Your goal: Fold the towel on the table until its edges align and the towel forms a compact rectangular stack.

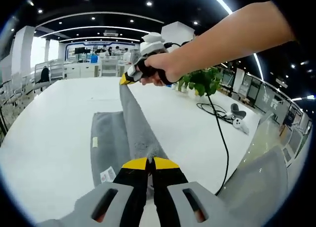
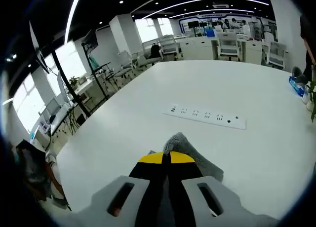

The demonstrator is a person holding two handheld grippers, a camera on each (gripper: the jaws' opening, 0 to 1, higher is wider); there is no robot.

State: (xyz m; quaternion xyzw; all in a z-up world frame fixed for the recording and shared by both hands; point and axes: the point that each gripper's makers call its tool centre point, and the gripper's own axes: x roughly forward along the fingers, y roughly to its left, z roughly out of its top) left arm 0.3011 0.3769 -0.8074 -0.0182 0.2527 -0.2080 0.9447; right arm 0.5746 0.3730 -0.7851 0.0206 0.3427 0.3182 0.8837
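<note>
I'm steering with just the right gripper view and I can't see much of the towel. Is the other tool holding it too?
Observer: Yes. In the left gripper view the left tool is shut on the grey towel, pinching a raised edge.
Operator: Where is my tool from over there?
Observer: The right tool is across the table, held in a person's hand, lifting the far end of that same edge.
Operator: Is the whole towel up in the air?
Observer: No. Only that edge is stretched between the tools; the rest lies flat on the white table.
Operator: Anything else over there?
Observer: A potted plant and a black cable.
</note>
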